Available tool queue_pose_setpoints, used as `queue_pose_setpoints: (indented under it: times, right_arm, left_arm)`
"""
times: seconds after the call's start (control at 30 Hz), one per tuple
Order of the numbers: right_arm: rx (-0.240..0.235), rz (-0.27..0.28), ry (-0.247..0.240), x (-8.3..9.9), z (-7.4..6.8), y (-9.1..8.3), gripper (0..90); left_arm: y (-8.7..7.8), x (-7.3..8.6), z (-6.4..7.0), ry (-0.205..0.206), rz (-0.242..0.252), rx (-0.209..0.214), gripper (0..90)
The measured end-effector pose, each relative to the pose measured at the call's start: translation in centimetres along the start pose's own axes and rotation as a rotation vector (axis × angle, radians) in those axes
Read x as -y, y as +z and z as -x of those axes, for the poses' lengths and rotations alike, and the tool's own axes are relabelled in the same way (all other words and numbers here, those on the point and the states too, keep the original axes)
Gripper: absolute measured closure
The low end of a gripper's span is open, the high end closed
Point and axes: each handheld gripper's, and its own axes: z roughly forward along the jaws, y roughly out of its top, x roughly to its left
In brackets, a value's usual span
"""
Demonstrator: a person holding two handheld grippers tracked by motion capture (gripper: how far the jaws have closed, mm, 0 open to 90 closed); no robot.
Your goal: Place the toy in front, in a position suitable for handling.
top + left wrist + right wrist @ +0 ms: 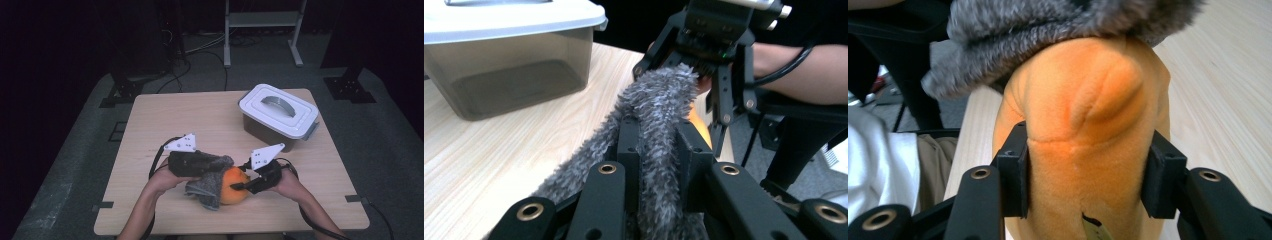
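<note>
Broadly, the wooden surface (pixel 165 120) carries everything, standing on a grey carpeted floor (pixel 75 165) with a white metal frame (pixel 260 20) at the far side. On the surface's far right part sits a translucent grey storage box (pixel 272 127), shut under a white lid (pixel 277 110) with a grey handle on top; in the left gripper view the box (pixel 509 70) shows just beyond the jaws, well apart from the work.

Near the front edge, between the person's two hands, lies an orange plush toy (pixel 234 187), touching the surface. A grey fuzzy cloth (pixel 210 180) is draped over its left side and hangs down to the wood in front of it.

The left claw (pixel 215 162) is clenched on the cloth: in the left gripper view a fold of the grey cloth (pixel 659 130) runs up between the two black jaws, which press it from both sides, and a sliver of orange shows just behind it. The right claw (pixel 239 186) grasps the toy: in the right gripper view the orange plush toy (pixel 1088 130) bulges between the jaws, which dent its sides, with the cloth (pixel 1048 35) lying across its top. The two claws are close together, the right one facing the left.
</note>
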Motion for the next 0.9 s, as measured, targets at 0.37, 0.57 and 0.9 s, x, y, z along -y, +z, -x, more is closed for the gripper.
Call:
queue_pose_setpoints:
  times: [0.37, 0.57, 0.9]
  right_arm:
    - [-0.085, -0.060, -0.064, 1.5, 0.1, 0.1, 42.4]
    - [-0.010, -0.093, 0.031, 1.8, -0.2, -0.5, 30.8]
    - [0.148, -0.133, 0.122, 1.6, -2.8, -1.9, 30.0]
  left_arm:
    - [0.3, 3.4, -0.3, -0.102, 0.008, 0.088, 76.0]
    - [0.9, 3.4, 0.0, -0.142, 0.035, 0.099, 75.9]
    - [0.9, 3.2, 0.3, -0.128, 0.023, 0.067, 75.7]
